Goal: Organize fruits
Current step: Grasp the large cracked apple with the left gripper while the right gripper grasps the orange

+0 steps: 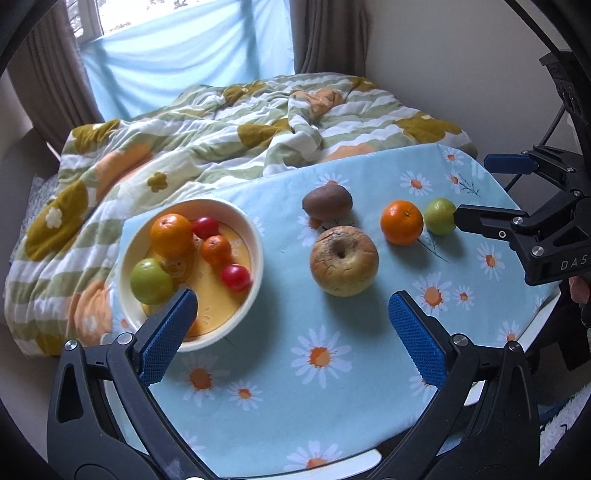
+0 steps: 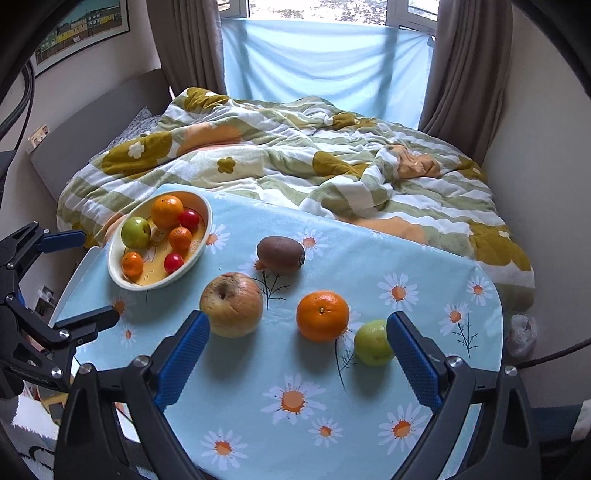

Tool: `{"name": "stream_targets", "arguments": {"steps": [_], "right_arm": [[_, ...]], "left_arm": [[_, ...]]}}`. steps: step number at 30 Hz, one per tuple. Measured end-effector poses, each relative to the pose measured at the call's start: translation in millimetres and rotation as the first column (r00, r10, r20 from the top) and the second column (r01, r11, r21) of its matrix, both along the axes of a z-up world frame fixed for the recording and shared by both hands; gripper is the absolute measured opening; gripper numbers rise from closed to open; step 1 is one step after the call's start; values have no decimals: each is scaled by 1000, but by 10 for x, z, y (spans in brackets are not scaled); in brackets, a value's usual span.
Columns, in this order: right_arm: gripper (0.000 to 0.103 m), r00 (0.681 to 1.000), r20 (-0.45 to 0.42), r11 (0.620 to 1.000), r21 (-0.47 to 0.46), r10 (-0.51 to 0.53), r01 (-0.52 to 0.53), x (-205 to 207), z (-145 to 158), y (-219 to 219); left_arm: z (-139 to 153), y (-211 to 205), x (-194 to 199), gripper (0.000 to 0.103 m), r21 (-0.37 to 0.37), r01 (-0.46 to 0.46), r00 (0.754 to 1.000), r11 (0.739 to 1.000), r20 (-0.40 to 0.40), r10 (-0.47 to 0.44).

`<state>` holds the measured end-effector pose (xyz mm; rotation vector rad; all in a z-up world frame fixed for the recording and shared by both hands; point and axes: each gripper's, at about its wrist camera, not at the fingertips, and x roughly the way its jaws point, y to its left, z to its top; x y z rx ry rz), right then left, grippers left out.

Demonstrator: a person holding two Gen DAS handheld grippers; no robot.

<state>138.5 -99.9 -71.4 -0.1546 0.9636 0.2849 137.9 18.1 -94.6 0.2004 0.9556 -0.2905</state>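
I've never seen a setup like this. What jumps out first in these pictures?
A cream bowl of small fruit sits at the far left of a daisy-print tablecloth. Loose on the cloth lie a blemished apple, a kiwi, an orange and a green fruit. Both hand-held grippers, left and right, are open and hold nothing.

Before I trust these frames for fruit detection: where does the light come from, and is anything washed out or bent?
Left wrist view: daylight enters from the window behind the bed, blown out white; the apple casts a soft shadow toward the camera; the table edge bows from fisheye distortion. Right wrist view: the window is overexposed too; fruit looks sharp.
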Motion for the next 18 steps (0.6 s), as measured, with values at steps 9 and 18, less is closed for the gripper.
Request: {"name": "stream_targets", "arguments": {"steps": [9,18], "right_arm": [[96,975,-39,976,19,217,-216,264,-385,-347],[95,900,-93,903,-23,425,-429,560,-788,-386]], "left_arm": [[-444,-481,204,103,-1,-87,996,996,-33,87],[-724,-669,498,103,26,-53,998,998,-45,54]]}}
